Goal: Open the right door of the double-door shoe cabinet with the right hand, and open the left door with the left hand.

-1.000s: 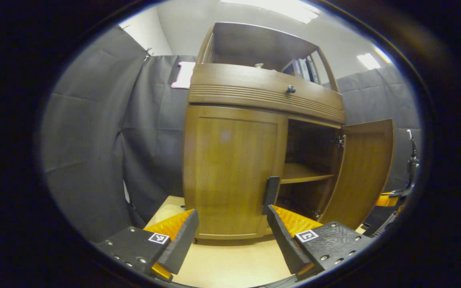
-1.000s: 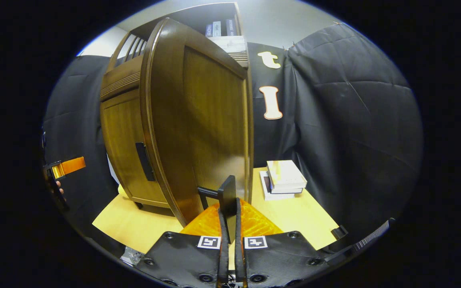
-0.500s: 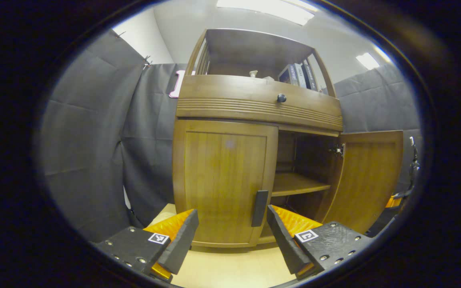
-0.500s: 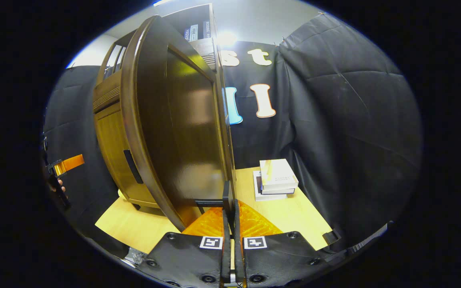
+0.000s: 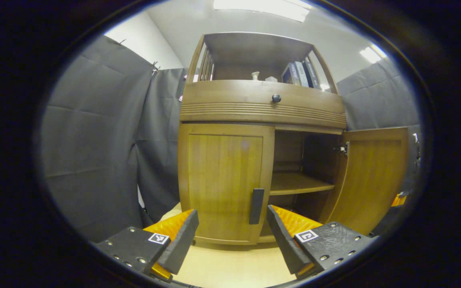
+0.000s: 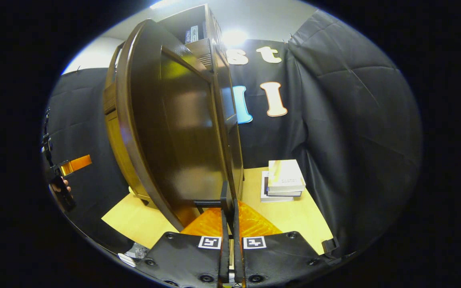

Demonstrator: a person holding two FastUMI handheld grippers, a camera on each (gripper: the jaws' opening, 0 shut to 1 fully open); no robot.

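Ahead, left gripper [image 5: 230, 224] gapes before the flat slab handle [image 5: 256, 206]; right gripper [image 6: 229, 224] pinches the glossy door's bar handle [image 6: 225, 198].

One shoe cabinet [image 5: 254, 116] stands on one table [image 5: 230, 268]. It has two doors: one left door [image 5: 224, 180], shut, and one right door [image 5: 370, 176], swung open. Each door bears one dark handle: the left door's handle [image 5: 256, 206] and the right door's handle [image 6: 225, 200]. One drawer [image 5: 262, 102] sits above the doors, with one round knob [image 5: 276, 98]. One inner shelf [image 5: 298, 184] shows behind the open door. On the open top shelf stand three books [image 5: 300, 74] at the right, plus two small pale items too small to tell. Two books [image 6: 283, 180] lie stacked on the table at the far right. Two hand-held grippers: the left hand-held gripper [image 5: 230, 224] and the right hand-held gripper [image 6: 229, 224].
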